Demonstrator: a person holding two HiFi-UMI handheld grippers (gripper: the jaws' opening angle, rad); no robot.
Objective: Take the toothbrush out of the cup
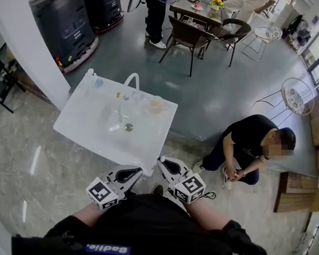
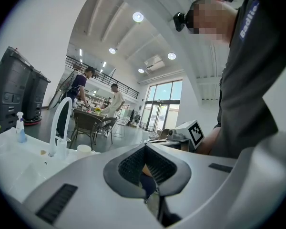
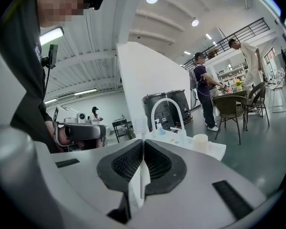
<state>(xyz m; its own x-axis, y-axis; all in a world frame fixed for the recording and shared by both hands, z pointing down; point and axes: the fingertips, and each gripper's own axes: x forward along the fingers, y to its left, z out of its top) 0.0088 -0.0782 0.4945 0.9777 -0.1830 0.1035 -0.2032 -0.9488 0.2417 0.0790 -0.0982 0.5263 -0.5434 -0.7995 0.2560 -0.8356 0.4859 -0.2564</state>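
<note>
A pale cup (image 1: 157, 104) stands on the white sink table (image 1: 149, 142), right of the curved white faucet (image 1: 132, 81). I cannot make out a toothbrush in it. Both grippers are held close to my body, short of the table's near edge. The left gripper (image 1: 135, 170) and the right gripper (image 1: 164, 161) are both shut with nothing in them. In the left gripper view the jaws (image 2: 144, 149) meet, with the cup (image 2: 84, 148) far off at the left. Ahead of the shut right gripper (image 3: 143, 144), its own view shows the cup (image 3: 199, 141) and faucet (image 3: 165, 109).
A blue spray bottle (image 1: 95, 80) stands at the table's far left corner. A person in black (image 1: 250, 142) crouches on the floor to the right. A floor fan (image 1: 295, 95), dark chairs (image 1: 189, 35) and two black machines (image 1: 64, 20) stand farther off.
</note>
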